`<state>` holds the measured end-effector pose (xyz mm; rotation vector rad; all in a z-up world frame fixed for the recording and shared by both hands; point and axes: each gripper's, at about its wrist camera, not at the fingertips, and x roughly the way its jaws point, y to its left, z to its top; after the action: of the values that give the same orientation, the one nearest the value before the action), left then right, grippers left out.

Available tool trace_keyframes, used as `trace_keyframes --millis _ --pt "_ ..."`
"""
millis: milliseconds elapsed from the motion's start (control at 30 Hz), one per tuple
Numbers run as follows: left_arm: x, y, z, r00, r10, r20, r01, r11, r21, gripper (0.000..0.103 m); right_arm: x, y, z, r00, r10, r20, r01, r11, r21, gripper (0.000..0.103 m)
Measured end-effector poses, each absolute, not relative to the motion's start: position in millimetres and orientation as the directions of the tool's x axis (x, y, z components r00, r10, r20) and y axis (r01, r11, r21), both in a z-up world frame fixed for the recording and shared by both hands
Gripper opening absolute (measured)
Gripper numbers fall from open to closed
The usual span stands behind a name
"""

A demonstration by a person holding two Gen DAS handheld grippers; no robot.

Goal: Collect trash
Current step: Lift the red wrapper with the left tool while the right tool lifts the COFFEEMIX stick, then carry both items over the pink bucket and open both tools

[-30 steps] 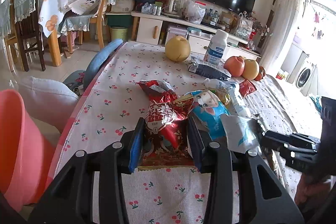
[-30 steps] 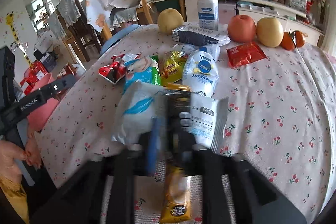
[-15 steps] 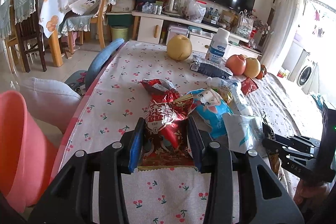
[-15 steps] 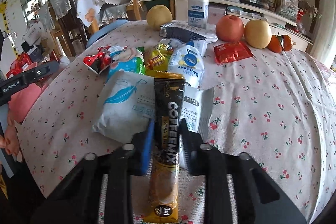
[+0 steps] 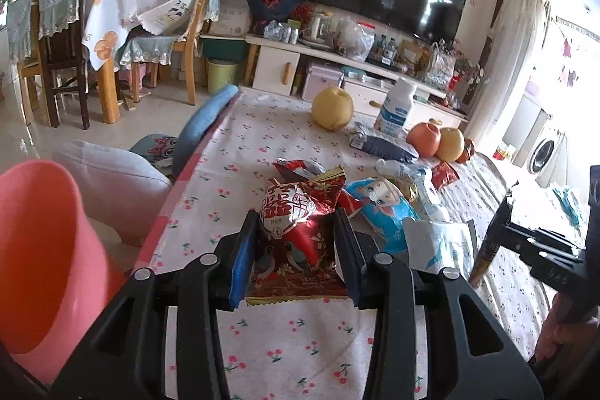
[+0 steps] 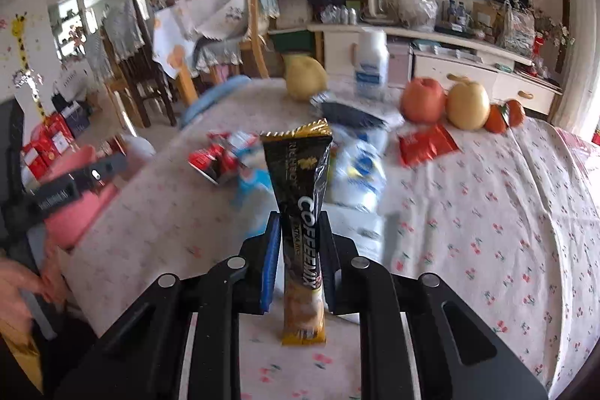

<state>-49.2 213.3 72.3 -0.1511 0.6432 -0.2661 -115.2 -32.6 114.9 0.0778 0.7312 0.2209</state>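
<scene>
The right claw had just closed on the coffee stick and lifted it clear of the tabletop, where it lay a second earlier. The left claw still gripped the red snack bag; a pink bin stood at nine o'clock.

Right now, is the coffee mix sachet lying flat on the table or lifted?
Lifted. The right gripper pinches the coffee mix sachet mid-length; it stands nearly upright, above the tablecloth.
</scene>
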Motion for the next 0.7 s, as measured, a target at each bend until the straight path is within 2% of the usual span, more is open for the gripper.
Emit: trace_keyframes --millis 133,333,567,700 --pt "-55.9 232.3 77.0 0.79 -0.276 -0.547 0.167 0.956 -0.24 0.042 -116.2 -1.9 136.9 0.737 0.294 -0.608 -0.234 0.956 0.179 0.016" --pt "-70.5 273.4 87.0 0.84 -0.226 -0.493 0.089 0.954 -0.286 0.042 -114.0 69.0 180.2 0.74 0.423 -0.523 -0.381 0.904 0.192 0.016" --pt "-92.7 339.2 97.5 0.9 -0.087 -0.427 -0.065 0.942 -0.329 0.042 -98.0 163.4 217.6 0.673 0.599 -0.435 -0.545 0.798 0.256 0.016" --pt "-97.0 374.7 89.6 0.897 -0.016 -0.443 -0.162 0.918 -0.362 0.042 -85.1 213.2 221.6 0.619 0.668 -0.414 -0.601 0.742 0.298 0.016"
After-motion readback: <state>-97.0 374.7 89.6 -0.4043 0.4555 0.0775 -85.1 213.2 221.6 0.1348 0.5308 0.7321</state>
